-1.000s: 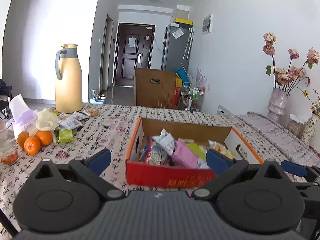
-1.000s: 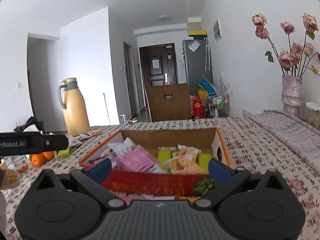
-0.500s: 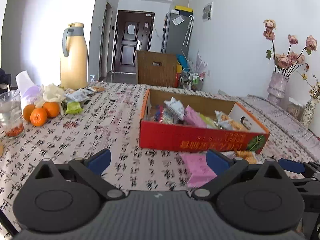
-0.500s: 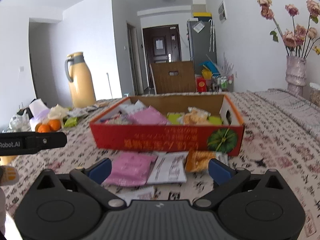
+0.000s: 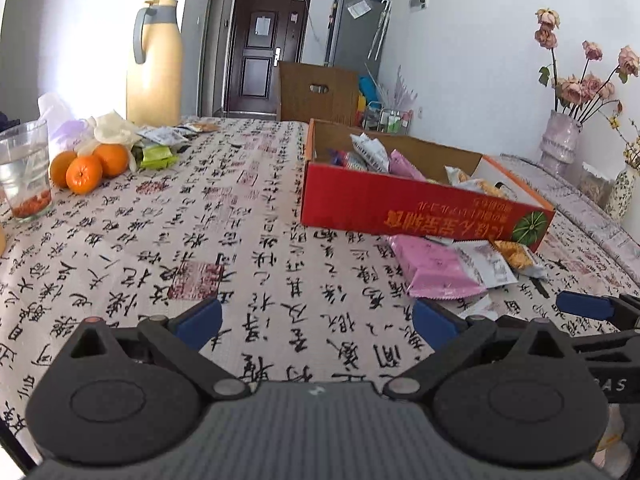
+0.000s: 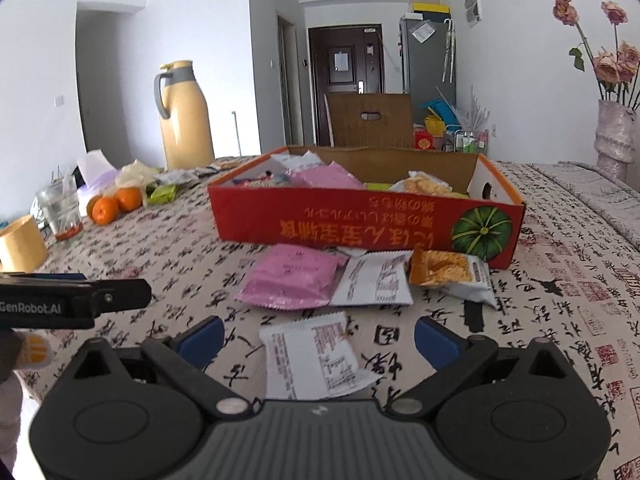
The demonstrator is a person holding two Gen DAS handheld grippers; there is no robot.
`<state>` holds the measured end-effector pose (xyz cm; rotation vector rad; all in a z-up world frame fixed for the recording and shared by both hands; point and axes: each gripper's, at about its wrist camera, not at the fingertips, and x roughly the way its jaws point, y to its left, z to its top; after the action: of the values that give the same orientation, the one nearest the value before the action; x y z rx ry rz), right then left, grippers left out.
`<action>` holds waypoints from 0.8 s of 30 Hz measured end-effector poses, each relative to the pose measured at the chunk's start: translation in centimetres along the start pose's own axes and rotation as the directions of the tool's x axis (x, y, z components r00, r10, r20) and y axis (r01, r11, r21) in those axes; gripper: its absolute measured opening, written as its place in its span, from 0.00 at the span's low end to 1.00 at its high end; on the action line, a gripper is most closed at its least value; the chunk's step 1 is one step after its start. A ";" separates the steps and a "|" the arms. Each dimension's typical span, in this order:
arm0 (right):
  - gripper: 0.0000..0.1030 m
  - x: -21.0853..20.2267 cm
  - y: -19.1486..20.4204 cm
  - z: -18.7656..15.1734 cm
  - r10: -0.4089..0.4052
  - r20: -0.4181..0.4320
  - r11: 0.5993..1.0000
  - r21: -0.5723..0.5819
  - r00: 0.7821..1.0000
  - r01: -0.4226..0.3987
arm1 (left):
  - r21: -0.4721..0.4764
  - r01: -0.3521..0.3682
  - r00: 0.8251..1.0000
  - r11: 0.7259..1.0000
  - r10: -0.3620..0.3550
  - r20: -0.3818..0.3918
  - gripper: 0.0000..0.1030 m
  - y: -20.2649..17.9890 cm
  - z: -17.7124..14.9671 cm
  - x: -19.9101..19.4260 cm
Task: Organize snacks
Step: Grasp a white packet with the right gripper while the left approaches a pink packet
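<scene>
right gripper (image 6: 316, 338) spread wide, holding nothing, a white snack packet (image 6: 318, 356) lying between its fingers. left gripper (image 5: 316, 320) wide open too, nothing held, bare tablecloth (image 5: 160, 240) between. pink packet (image 6: 290, 278) just ahead, red snack box (image 6: 360, 224) beyond it.

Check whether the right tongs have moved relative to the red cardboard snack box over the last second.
Yes. The right tongs have drawn back and lowered: the red cardboard snack box now sits farther ahead, and a white snack packet lies between the open blue pads.
</scene>
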<state>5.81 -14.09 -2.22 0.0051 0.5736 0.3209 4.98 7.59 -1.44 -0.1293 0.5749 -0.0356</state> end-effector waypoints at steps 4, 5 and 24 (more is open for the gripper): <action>0.82 1.0 0.1 -0.3 -0.010 -0.029 1.000 -0.012 1.000 0.010 | -0.002 0.004 1.000 1.000 -0.004 -0.009 1.00 0.1 -0.2 0.2; 0.82 1.2 0.1 -0.4 -0.010 -0.035 1.000 -0.013 0.999 0.010 | -0.003 0.005 1.000 1.000 -0.005 -0.011 1.00 0.1 -0.2 0.3; 0.45 3.3 0.5 -0.2 0.061 -0.072 0.994 -0.084 0.996 -0.067 | -0.010 0.010 1.000 1.000 -0.011 -0.028 1.00 -0.4 -0.2 0.8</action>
<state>8.20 -12.65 -4.07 -0.0710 0.6285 0.4090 5.51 7.10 -1.96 -0.1416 0.6022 -0.0447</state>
